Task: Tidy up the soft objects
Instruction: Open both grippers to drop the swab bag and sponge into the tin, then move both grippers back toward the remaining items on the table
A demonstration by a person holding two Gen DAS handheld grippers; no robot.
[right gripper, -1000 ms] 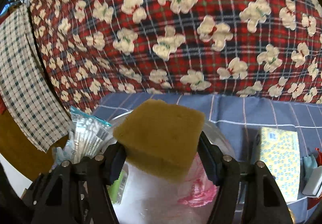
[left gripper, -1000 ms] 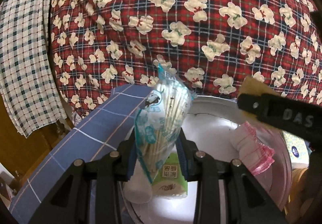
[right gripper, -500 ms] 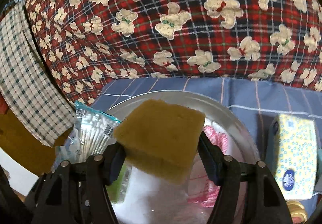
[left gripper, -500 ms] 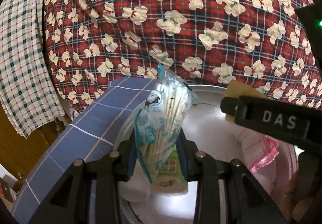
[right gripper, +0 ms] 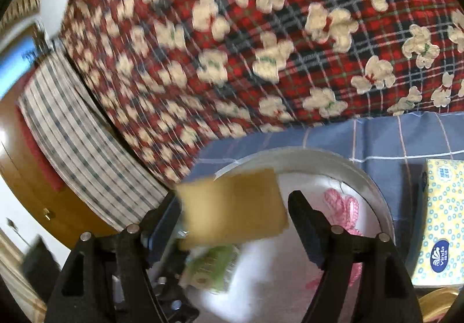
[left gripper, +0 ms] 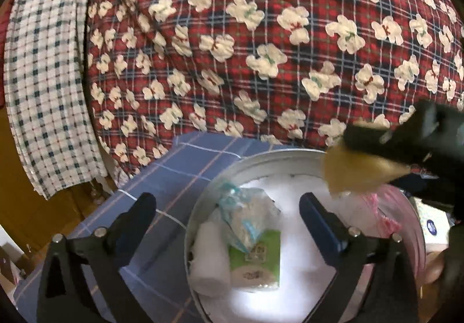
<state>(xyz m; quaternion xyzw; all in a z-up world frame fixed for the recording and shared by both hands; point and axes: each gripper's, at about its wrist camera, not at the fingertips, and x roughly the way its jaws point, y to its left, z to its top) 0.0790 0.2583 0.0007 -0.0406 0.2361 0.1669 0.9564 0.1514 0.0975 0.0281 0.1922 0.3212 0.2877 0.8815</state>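
Left wrist view: the left gripper (left gripper: 227, 208) hangs above a round metal basin (left gripper: 200, 201), its jaws spread wide and holding nothing. Inside the basin, near its left wall, a bag of cotton swabs (left gripper: 246, 214) lies released on top of a green tissue pack (left gripper: 256, 257), with a white roll (left gripper: 208, 257) touching the pack's left side. A pink-edged cloth (left gripper: 380, 212) lies toward the basin's right wall. The basin rests on a blue checked bedsheet (left gripper: 174, 169), behind which rises a red plaid quilt (left gripper: 261, 47) printed with cream bears. A green-and-white checked cloth (left gripper: 43, 76) hangs at the left.

At the right edge of this view the right gripper appears as a dark, blurred bar over the basin's far right rim, with a yellow sponge (left gripper: 356, 175) showing beneath it.

Right wrist view: the right gripper (right gripper: 235, 217) has its jaws parted. The sponge (right gripper: 232, 207) sits between them, blurred, touching the left finger (right gripper: 165, 221) and separated by a gap from the right finger; whether it is gripped cannot be told. It is above the basin's (right gripper: 374, 192) left portion, over the tissue pack (right gripper: 208, 268). The cloth (right gripper: 342, 207) lies in the basin to the right. A yellow tissue box (right gripper: 440, 221) stands on the bedsheet (right gripper: 406, 137) just beside the basin's right rim.
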